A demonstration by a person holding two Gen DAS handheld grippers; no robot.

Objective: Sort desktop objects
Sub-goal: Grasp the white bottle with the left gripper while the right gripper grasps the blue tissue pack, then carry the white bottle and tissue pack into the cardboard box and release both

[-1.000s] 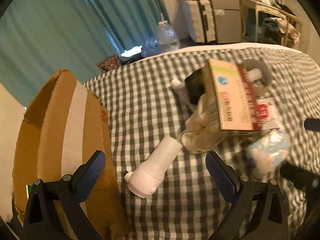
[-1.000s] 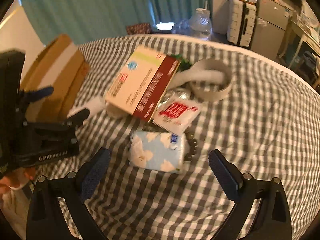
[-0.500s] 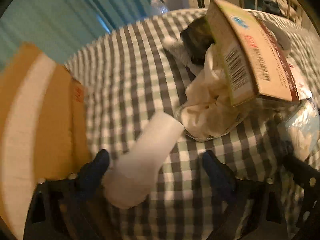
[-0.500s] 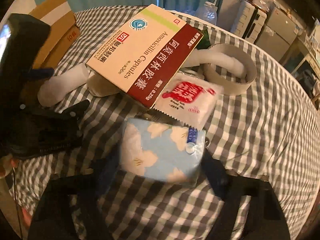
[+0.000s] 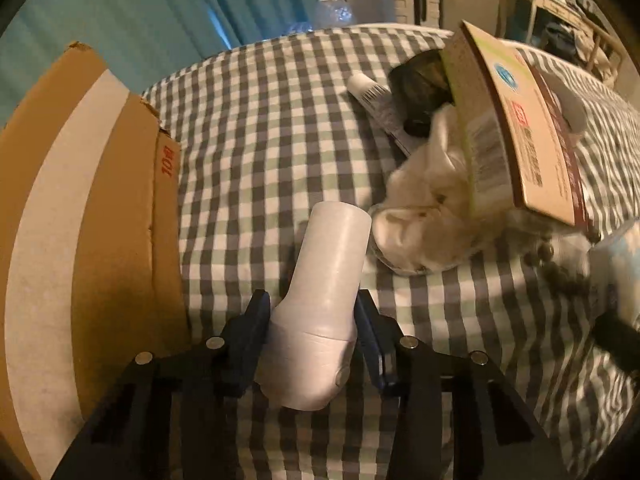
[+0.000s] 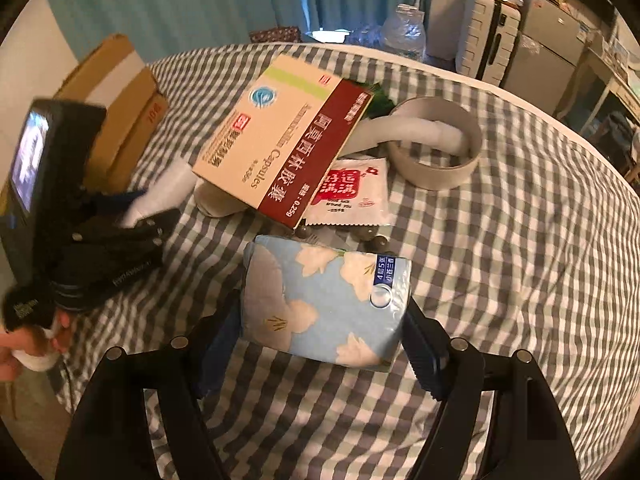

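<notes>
My left gripper (image 5: 312,320) is shut on a white plastic bottle (image 5: 324,280) that lies on the checkered cloth, cap end toward me. My right gripper (image 6: 324,336) is shut on a blue flowered tissue pack (image 6: 326,300). Beyond lie a tan-and-maroon medicine box (image 6: 288,140) (image 5: 520,136), a red-printed white sachet (image 6: 352,192), a grey tape ring (image 6: 436,148) with a white tube through it, and a crumpled cream bag (image 5: 424,220) under the box. The left gripper also shows in the right wrist view (image 6: 132,208).
An open cardboard box (image 5: 80,208) stands at the left, close beside the left gripper; it also shows in the right wrist view (image 6: 116,92). Dark beads (image 6: 372,240) lie behind the tissue pack. A white tube (image 5: 376,100) and a dark object (image 5: 420,80) lie by the medicine box.
Both grippers moved forward and down and closed: the left around the white bottle, the right around the tissue pack. Both were open and apart from these a second ago.
</notes>
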